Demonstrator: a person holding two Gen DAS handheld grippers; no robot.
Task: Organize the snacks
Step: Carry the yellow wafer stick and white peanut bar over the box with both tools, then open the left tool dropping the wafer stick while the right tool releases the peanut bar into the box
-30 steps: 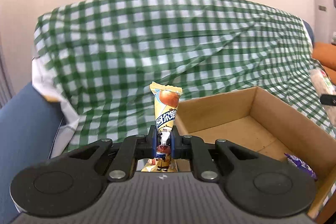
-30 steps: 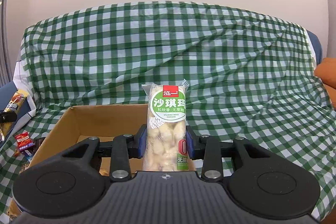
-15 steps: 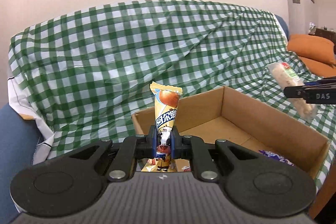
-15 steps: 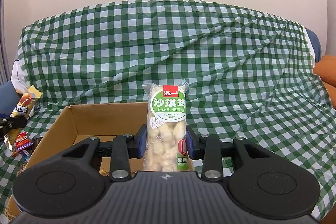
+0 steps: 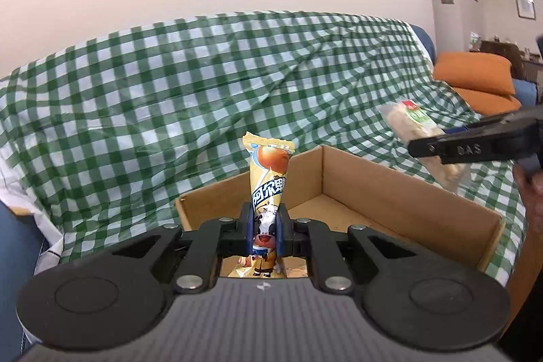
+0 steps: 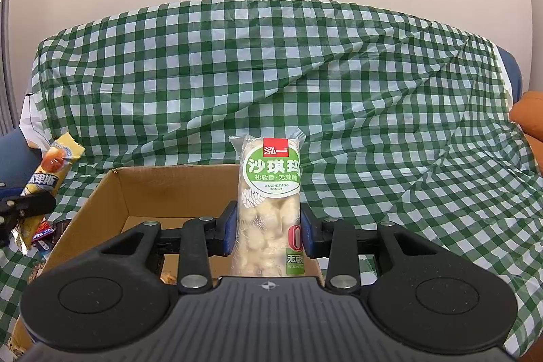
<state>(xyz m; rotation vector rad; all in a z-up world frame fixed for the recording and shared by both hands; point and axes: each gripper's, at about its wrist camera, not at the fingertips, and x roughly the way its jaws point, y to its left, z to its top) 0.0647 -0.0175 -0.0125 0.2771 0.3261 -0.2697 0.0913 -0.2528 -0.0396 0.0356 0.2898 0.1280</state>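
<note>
A yellow candy packet [image 5: 269,178] and a sachima pack [image 6: 269,202] were clamped in the left claw [image 5: 265,228] and right claw [image 6: 268,231]; lowering into the cardboard box [image 5: 400,189] was judged next.

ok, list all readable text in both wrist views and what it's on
"沙琪玛" on the clear pastry pack in the right gripper.
"松软香·无蔗糖" below it, same pack.
"WUZHETANG HONGYI" below that, same pack.
"0" and "无蔗", cut off, on the pack's lower corner.
"阿尔卑", cut off, on the yellow candy wrapper in the left gripper.
"DAS" on the right gripper's finger, left wrist view.
Pack's red tag: too stylised to read.
</note>
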